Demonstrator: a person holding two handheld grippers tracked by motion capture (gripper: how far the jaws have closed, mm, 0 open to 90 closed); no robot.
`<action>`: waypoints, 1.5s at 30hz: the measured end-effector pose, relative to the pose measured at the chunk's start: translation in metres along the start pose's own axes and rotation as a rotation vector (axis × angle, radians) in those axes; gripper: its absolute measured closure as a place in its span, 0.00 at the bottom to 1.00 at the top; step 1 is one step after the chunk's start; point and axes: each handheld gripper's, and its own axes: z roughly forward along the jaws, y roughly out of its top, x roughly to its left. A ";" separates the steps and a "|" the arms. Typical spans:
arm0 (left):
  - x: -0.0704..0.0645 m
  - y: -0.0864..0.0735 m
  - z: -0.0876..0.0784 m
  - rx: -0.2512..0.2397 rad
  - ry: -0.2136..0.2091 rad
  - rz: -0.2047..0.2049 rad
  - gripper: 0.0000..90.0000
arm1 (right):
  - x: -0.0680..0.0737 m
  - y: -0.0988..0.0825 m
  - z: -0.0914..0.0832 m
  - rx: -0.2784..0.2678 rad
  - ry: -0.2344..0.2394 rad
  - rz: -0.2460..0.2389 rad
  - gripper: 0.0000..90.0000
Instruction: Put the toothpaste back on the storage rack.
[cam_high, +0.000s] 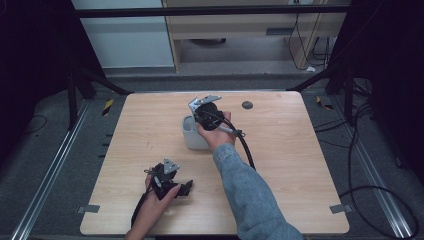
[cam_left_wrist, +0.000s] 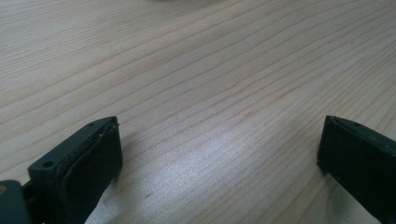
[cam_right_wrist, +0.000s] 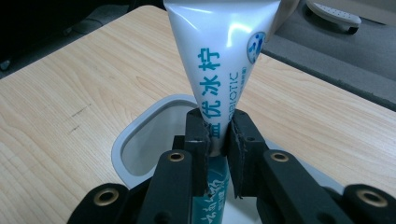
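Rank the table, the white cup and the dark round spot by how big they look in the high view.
1. table, by far the largest.
2. white cup, partly hidden by the right gripper.
3. dark round spot, the smallest.

the tube (cam_right_wrist: 219, 60) stands over the cup (cam_high: 192, 134) mid-table (cam_high: 280, 165), left gripper (cam_high: 170, 182) nearer front edge.

Light wooden table (cam_high: 280, 165) runs bare and pale, grain lines streaking across. Up at one o'clock from its middle sits a small dark round disc (cam_high: 247, 105), flat on the wood near the far edge. Grey tape tabs (cam_high: 88, 208) mark the near corners at seven and five o'clock. Off at three o'clock, black cables (cam_high: 370, 192) loop over the grey floor.
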 end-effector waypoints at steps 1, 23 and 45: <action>0.000 0.000 0.000 -0.001 0.000 -0.001 0.00 | 0.000 0.000 0.000 0.000 0.001 -0.001 0.88; 0.000 0.000 0.000 -0.001 0.000 -0.001 0.00 | -0.003 -0.002 0.005 0.022 -0.006 0.023 0.88; 0.000 0.000 0.000 -0.001 0.000 -0.001 0.00 | -0.004 0.001 0.009 0.024 -0.002 0.039 0.86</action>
